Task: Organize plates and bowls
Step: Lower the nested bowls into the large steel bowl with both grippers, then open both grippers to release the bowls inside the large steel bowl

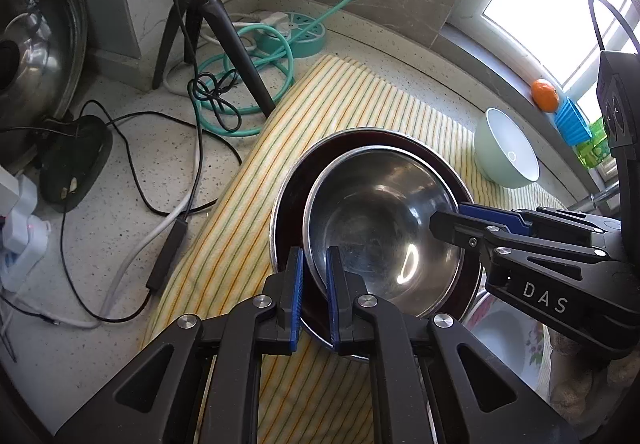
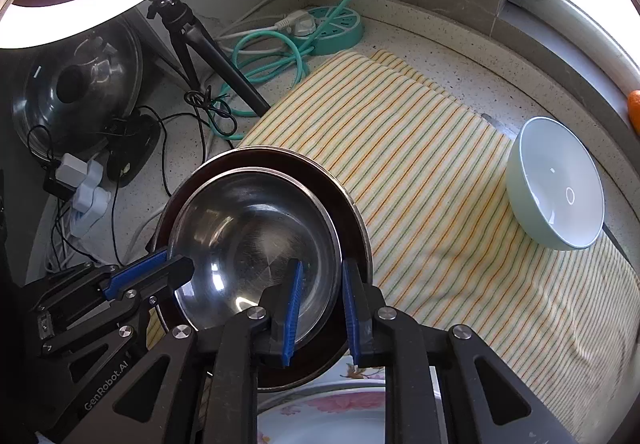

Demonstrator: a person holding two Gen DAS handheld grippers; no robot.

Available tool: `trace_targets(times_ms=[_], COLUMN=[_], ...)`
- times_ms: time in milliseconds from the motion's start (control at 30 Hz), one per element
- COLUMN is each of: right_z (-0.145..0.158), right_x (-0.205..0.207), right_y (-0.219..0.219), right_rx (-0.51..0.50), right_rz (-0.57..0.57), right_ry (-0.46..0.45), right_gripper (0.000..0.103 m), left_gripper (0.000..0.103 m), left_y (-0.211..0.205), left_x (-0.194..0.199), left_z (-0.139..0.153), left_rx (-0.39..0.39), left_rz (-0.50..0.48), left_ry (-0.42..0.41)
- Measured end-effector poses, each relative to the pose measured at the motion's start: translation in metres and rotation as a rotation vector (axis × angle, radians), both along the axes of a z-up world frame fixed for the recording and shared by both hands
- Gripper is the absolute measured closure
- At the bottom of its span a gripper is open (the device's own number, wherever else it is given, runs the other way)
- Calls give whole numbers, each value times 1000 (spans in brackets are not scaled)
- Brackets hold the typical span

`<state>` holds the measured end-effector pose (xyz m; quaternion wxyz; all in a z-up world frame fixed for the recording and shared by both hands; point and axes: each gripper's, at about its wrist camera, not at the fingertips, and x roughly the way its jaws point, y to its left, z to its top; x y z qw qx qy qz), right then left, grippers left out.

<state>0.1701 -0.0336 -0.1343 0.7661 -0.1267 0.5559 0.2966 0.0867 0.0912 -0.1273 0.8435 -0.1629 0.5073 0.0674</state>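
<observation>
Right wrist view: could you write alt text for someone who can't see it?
Two handheld grippers clamp opposite rims of a steel bowl nested in a dark plate above a striped cloth. A pale green bowl sits to the right.

floral plate (image 2: 320,416): cut by bottom edge | orange (image 2: 634,108): cut by right edge

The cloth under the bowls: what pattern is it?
Cream cloth with thin orange and green stripes, clearest in the right wrist view.

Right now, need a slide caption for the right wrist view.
Both claws, right and left, grip the nested steel bowls over the striped cloth.
</observation>
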Motion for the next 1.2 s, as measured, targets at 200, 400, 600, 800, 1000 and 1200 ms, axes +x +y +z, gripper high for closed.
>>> trace_targets(times_ms=[200, 400, 600, 800, 1000, 1200], right_z=[6, 16, 30, 47, 61, 74], right_x=[0, -2, -5, -5, 0, 11], right_y=[-3, -9, -19, -43, -77, -118], right_rx=[24, 51, 80, 132, 173, 192], right_rz=[-7, -14, -25, -63, -96, -156], right_ry=[-6, -25, -50, -61, -67, -83], right_gripper=[82, 82, 82, 82, 82, 82], left_gripper=[94, 94, 93, 93, 93, 93], left_y=[1, -1, -4, -13, -28, -54], left_x=[-2, -6, -8, -10, -3, 7], left_z=[5, 14, 27, 42, 48, 58], left_rx=[7, 12, 7, -16, -99, -90], left_rz=[7, 8, 10, 2, -27, -56], left_ry=[-15, -39, -67, -102, -104, -126])
